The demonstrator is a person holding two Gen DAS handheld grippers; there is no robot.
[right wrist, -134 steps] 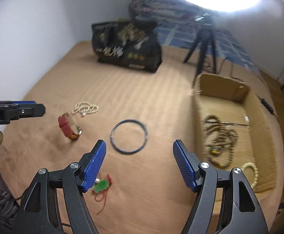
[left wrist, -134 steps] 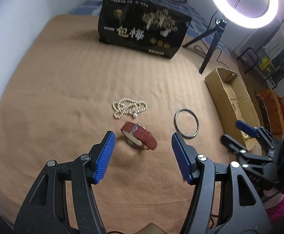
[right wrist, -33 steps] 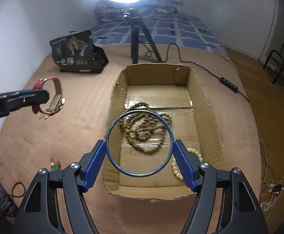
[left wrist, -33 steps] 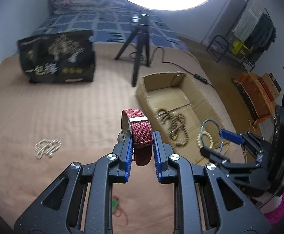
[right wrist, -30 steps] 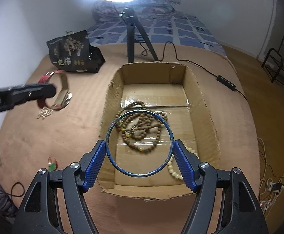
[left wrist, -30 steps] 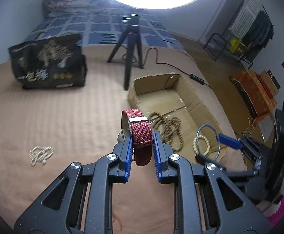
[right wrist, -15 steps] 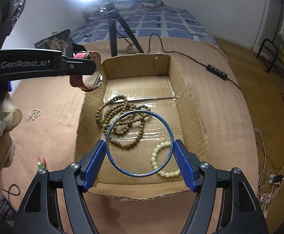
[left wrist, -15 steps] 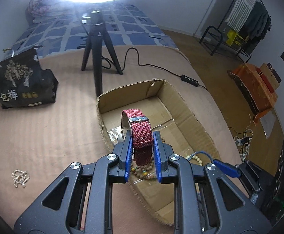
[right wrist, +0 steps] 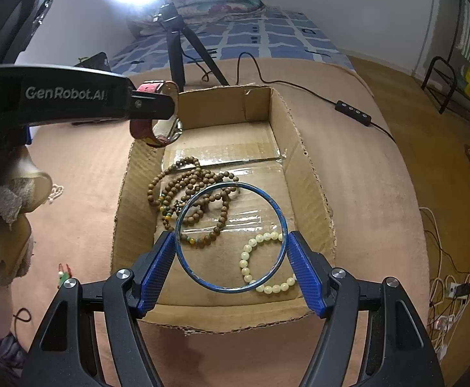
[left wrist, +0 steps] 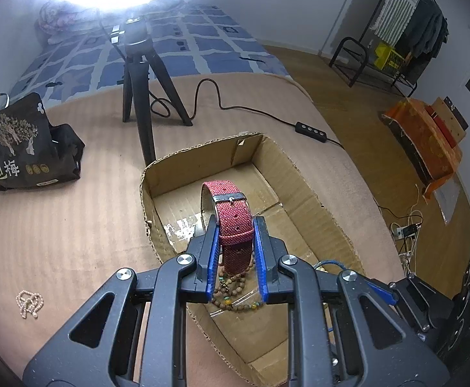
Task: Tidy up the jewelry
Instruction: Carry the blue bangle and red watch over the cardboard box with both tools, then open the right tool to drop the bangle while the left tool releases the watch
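My left gripper [left wrist: 236, 232] is shut on a red fabric-strap watch [left wrist: 231, 216] and holds it above the open cardboard box [left wrist: 309, 193]. In the right wrist view the watch [right wrist: 152, 129] hangs over the box's left wall [right wrist: 128, 190]. My right gripper [right wrist: 230, 248] is shut on a thin blue bangle [right wrist: 183, 213], held above the box's near half. Brown wooden beads [right wrist: 196, 187] and a pale bead bracelet [right wrist: 251, 258] lie inside the box.
A white pearl necklace [left wrist: 30, 303] lies on the tan blanket at left. A small green and red trinket [right wrist: 63, 275] lies near the box's left corner. A black printed bag [left wrist: 22, 148], a light tripod [left wrist: 141, 74] and its cable [left wrist: 311, 128] stand behind the box.
Both grippers have moved further over the box with their items still held. The watch has come over the box's left side and the bangle sits lower over the beads.
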